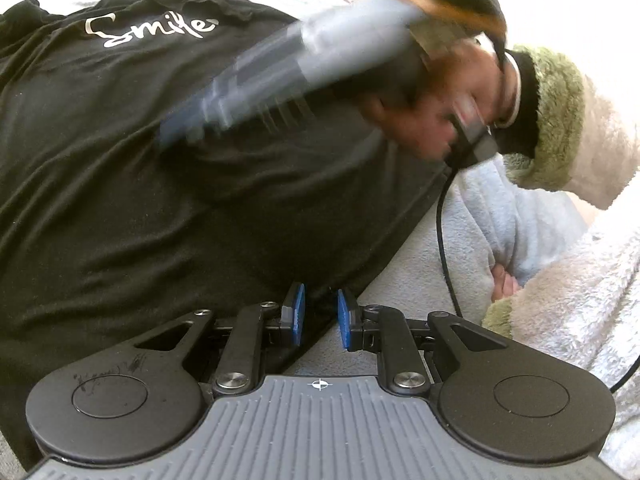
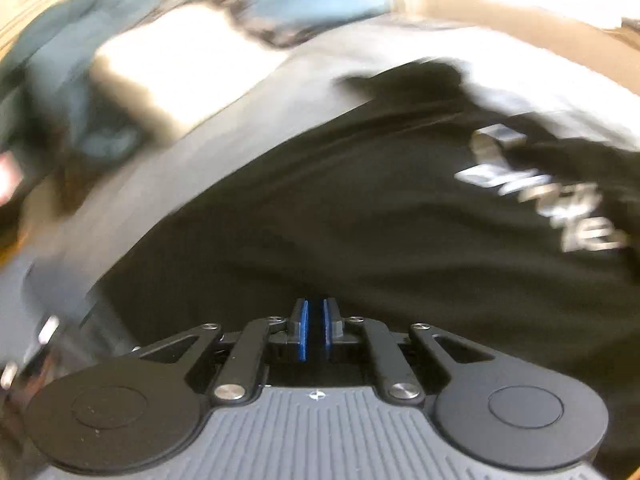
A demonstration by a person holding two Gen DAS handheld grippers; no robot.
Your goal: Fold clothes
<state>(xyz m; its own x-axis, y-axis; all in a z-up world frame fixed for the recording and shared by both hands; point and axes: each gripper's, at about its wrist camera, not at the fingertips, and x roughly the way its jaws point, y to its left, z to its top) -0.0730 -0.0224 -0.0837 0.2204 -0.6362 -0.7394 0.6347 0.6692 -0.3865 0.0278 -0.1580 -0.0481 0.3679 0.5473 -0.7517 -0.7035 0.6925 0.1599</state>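
Black soft-knit T-shirt [image 1: 168, 168] with white "Smile" lettering [image 1: 150, 28] spread flat across a pale grey fleecy blanket [image 1: 404, 280]. Left gripper [image 1: 320, 316] low at the shirt's near edge, blue-padded fingers [image 1: 298, 312] standing a narrow gap apart, a strip of black hem running up between them; cannot tell whether the pads are pressing on it. Right gripper [image 1: 188, 130] blurred above the middle of the shirt, gripped by a hand [image 1: 432, 120] in a cream fluffy sleeve with green cuff [image 1: 560, 120], black cable [image 1: 444, 248] trailing down over the blanket. From the right wrist view: blue pads [image 2: 305, 332] nearly together, only a dark slit between, nothing clearly caught there. Shirt beneath, lettering smeared. Dark blue-grey garment [image 2: 80, 80] blurred, top left.
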